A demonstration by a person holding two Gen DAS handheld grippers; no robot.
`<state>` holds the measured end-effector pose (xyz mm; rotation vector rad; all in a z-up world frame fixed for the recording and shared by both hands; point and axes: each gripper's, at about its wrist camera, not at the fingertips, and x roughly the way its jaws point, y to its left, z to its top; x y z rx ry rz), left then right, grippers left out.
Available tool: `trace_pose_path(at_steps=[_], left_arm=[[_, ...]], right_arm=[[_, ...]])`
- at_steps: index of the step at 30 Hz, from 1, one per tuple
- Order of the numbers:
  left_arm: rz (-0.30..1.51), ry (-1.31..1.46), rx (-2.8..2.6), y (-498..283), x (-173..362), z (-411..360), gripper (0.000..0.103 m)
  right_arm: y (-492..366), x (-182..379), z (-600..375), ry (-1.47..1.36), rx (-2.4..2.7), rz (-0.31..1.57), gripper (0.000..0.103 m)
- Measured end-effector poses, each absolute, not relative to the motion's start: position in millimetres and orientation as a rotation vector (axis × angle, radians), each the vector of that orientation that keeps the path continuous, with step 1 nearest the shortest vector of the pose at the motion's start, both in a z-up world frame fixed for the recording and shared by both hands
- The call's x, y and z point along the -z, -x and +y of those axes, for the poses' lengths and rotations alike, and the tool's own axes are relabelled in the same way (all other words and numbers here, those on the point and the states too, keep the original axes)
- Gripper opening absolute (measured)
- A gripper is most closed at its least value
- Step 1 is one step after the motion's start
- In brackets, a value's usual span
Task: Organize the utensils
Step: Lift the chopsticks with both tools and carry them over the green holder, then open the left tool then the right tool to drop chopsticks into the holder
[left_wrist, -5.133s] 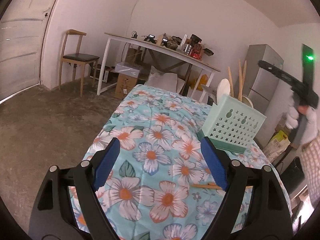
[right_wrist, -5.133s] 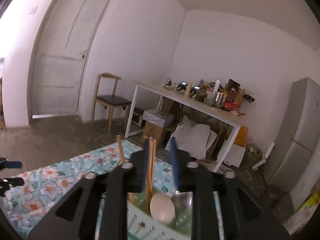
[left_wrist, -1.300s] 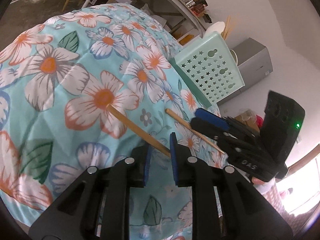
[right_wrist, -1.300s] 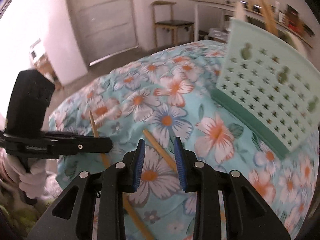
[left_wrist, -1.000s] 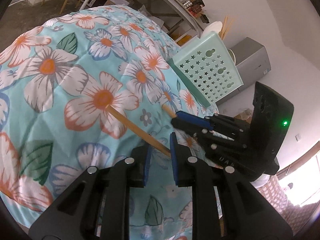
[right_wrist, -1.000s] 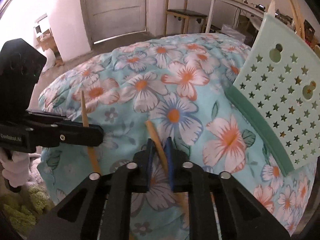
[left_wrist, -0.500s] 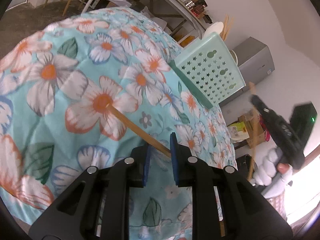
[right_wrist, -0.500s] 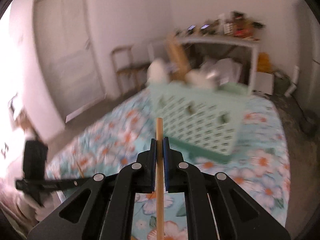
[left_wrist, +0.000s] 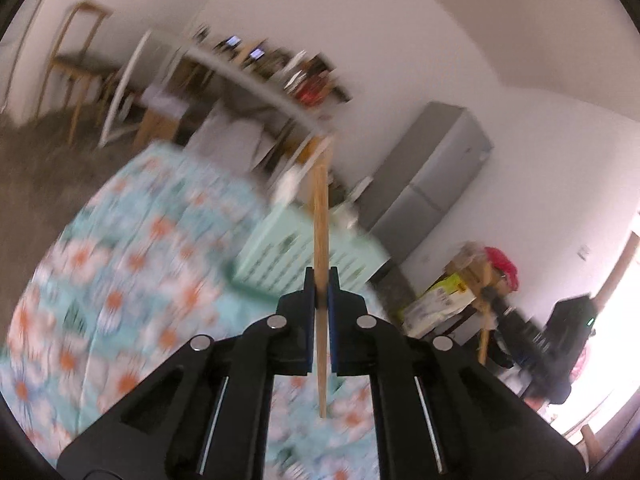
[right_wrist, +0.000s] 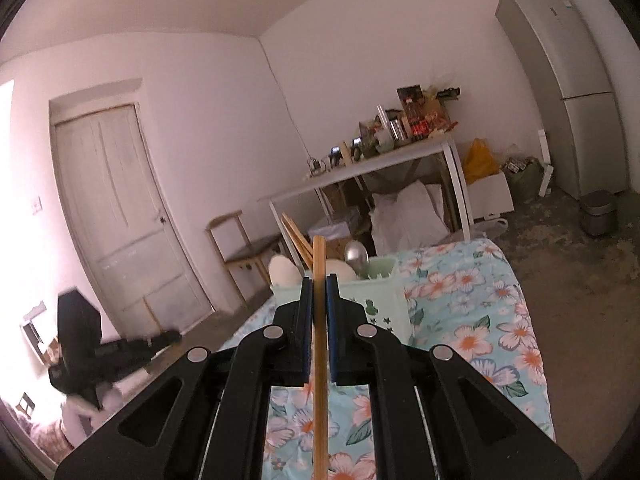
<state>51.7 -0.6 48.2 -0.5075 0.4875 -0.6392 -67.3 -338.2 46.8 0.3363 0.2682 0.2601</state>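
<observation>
Left wrist view: your left gripper was clamped on a thin wooden chopstick at frame centre. Your right gripper pinched another wooden chopstick, below the pale green perforated plastic utensil basket.

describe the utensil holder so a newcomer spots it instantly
On the floral turquoise tablecloth, just beyond the right hand-held gripper, stands the mint-green plastic utensil basket. Its star-shaped cutouts and the spoons and wooden sticks poking from it set it apart.

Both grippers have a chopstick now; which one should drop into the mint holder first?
Probably right. The right gripper holds its chopstick lined up with the holder just ahead; the left wrist view is motion-blurred.
</observation>
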Motion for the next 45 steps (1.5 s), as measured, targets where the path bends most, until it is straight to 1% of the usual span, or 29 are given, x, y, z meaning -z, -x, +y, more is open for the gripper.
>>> trace_pose_path(at_steps=[8, 12, 16, 20, 25, 26, 27, 29, 31, 32, 33, 34, 36, 38, 41, 43, 45], left_arm=[[0.231, 0.423, 0.698, -79.8, -135.9, -52.7, 0.005], [0.148, 0.357, 0.687, -102.6, -157.6, -87.7, 0.005], [0.135, 0.262, 0.657, -132.4, -157.7, -130.0, 0.005], [0.198, 0.197, 0.646, -163.2, -139.7, -164.7, 0.005], [0.303, 0.178, 0.646, -189.4, -107.3, -183.5, 0.006], [0.325, 0.191, 0.654, -191.6, -101.7, -182.8, 0.013], [0.342, 0.212, 0.662, -192.9, -97.3, -180.3, 0.025], [0.342, 0.234, 0.657, -190.6, -94.0, -171.8, 0.039], [0.326, 0.247, 0.656, -185.2, -95.9, -162.0, 0.045], [0.32, 0.248, 0.649, -181.3, -98.1, -155.1, 0.054], [0.312, 0.251, 0.646, -177.3, -99.9, -150.8, 0.058], [0.299, 0.258, 0.639, -171.1, -102.1, -143.8, 0.059], [0.287, 0.26, 0.628, -159.6, -104.3, -130.8, 0.069], [0.278, 0.265, 0.615, -146.1, -103.5, -116.6, 0.073], [0.292, 0.246, 0.603, -123.6, -92.1, -95.9, 0.084], [0.309, 0.222, 0.586, -112.2, -81.1, -87.4, 0.085], [0.331, 0.198, 0.561, -102.3, -68.5, -79.0, 0.089]], right_arm=[[78.4, -50.6, -353.6, -0.394, -0.282, 0.2, 0.007], [78.0, -51.0, -358.7, -0.412, -0.296, 0.188, 0.007], [72.4, -50.8, -363.3, -0.431, -0.304, 0.172, 0.007], [59.6, -46.4, -367.7, -0.439, -0.312, 0.183, 0.007], [47.5, -40.4, -371.7, -0.44, -0.309, 0.211, 0.007], [46.0, -39.0, -372.5, -0.441, -0.306, 0.217, 0.007], [45.0, -37.6, -373.3, -0.442, -0.302, 0.223, 0.007], [43.5, -35.8, -374.6, -0.445, -0.293, 0.23, 0.007], [42.3, -35.5, -375.0, -0.449, -0.286, 0.236, 0.007], [41.7, -36.0, -375.0, -0.453, -0.285, 0.236, 0.007], [41.2, -36.5, -374.7, -0.454, -0.286, 0.234, 0.007], [40.8, -38.6, -373.6, -0.452, -0.285, 0.231, 0.007], [39.9, -44.3, -370.7, -0.437, -0.286, 0.222, 0.007], [37.2, -50.3, -369.0, -0.423, -0.288, 0.208, 0.007], [30.2, -63.7, -367.7, -0.411, -0.3, 0.178, 0.007], [22.1, -76.2, -367.8, -0.401, -0.312, 0.147, 0.007], [11.3, -87.6, -367.5, -0.393, -0.326, 0.121, 0.007]])
